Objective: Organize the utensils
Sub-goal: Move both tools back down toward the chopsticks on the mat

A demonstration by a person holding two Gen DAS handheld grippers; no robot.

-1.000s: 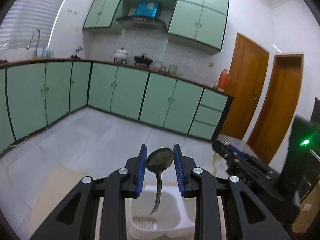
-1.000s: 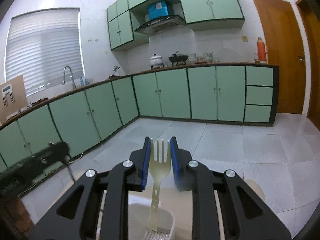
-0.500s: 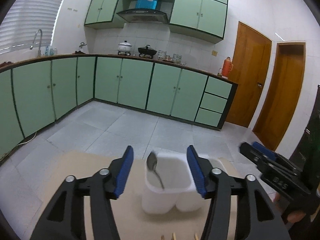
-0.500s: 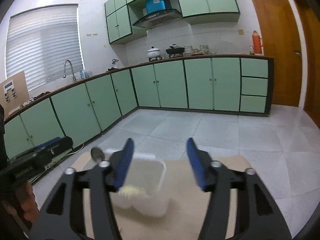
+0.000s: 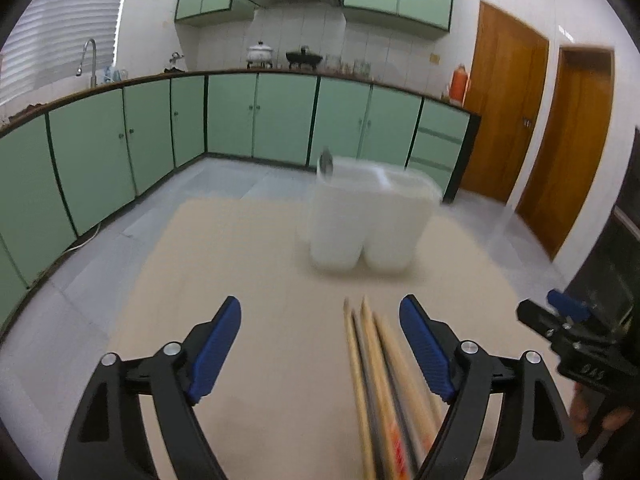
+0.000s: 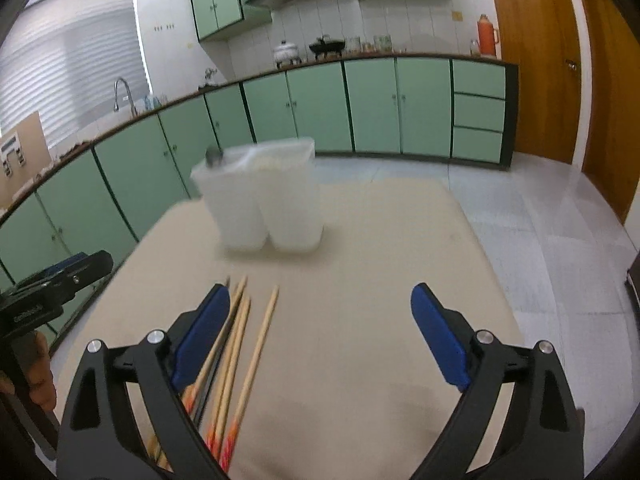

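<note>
A white two-compartment utensil holder (image 5: pixel 370 220) (image 6: pixel 262 196) stands on the beige table. A metal spoon's bowl (image 5: pixel 326 162) (image 6: pixel 214 157) pokes up from its left compartment; a pale fork top (image 6: pixel 276 163) shows faintly in the right one. Several wooden chopsticks (image 5: pixel 376 384) (image 6: pixel 236 356) lie on the table near me. My left gripper (image 5: pixel 320 344) hovers low over the table with jaws still opening, nothing pressed between them; the chopsticks lie under its right side. My right gripper (image 6: pixel 322 332) is likewise opening and empty, with the chopsticks by its left finger (image 6: pixel 200 336).
The beige table (image 5: pixel 256 280) (image 6: pixel 380 240) ends at a far edge behind the holder. Green kitchen cabinets (image 5: pixel 260 116) line the walls, with wooden doors (image 5: pixel 504 112) at the right. A hand (image 6: pixel 36 376) holding the other gripper shows at the left edge.
Both grippers let go, the spoon and the fork dropping into the holder. Both then opened wide and pulled back and down, so the holder is farther off and the chopsticks came into view.
</note>
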